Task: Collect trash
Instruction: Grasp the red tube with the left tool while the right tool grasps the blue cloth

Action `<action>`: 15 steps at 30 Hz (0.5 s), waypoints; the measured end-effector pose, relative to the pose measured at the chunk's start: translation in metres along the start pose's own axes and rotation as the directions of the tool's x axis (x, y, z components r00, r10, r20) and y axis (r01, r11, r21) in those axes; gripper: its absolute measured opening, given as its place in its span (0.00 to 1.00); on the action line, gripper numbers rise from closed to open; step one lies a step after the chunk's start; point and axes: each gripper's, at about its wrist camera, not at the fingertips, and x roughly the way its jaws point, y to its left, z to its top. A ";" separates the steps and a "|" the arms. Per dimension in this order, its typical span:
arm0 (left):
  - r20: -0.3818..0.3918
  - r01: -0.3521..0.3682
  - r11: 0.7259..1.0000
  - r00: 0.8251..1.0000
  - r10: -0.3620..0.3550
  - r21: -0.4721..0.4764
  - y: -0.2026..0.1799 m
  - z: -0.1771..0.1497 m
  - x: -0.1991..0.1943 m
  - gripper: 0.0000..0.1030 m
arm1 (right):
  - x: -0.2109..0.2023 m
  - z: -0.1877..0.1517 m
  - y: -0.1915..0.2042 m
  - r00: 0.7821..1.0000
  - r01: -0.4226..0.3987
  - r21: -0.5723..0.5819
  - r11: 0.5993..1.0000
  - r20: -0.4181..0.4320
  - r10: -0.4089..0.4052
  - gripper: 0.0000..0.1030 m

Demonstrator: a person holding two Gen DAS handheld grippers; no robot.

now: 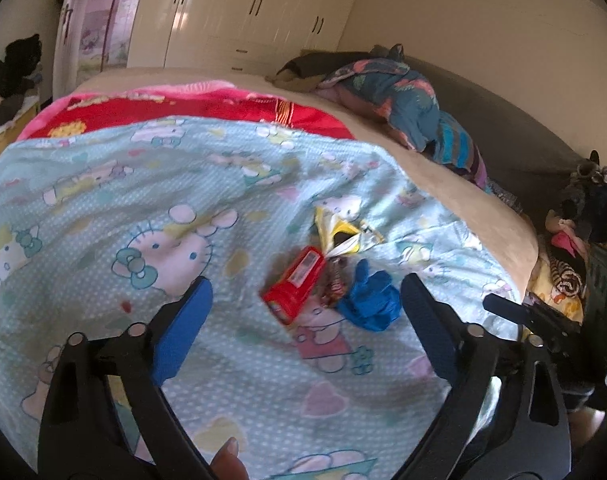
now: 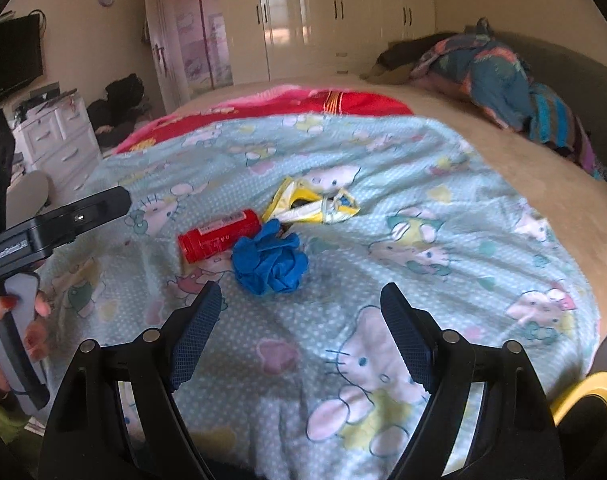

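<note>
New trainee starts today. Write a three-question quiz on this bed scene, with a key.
1. True or false: the blue glove lies on the patterned blanket.
2. Which piece of trash is nearest the right gripper? A) yellow wrapper B) blue glove C) red tube
3. Fill in: the left gripper has its fingers ____ and holds nothing.

Key: 1 true; 2 B; 3 open.
</note>
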 end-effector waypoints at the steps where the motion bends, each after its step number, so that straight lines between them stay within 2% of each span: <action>1: -0.010 0.001 1.000 1.000 -0.001 -0.003 0.003 -0.001 0.003 0.79 | 0.005 0.000 0.000 1.000 -0.008 0.002 1.000 -0.013 0.008 0.76; 8: -0.079 0.031 0.998 0.996 -0.036 -0.060 0.020 -0.008 0.026 0.57 | 0.042 0.009 -0.002 0.994 -0.061 0.006 0.998 -0.087 0.061 0.68; 15: -0.123 0.048 0.996 0.991 -0.057 -0.073 0.022 -0.010 0.046 0.44 | 0.067 0.018 0.002 0.987 -0.105 0.006 0.994 -0.122 0.105 0.59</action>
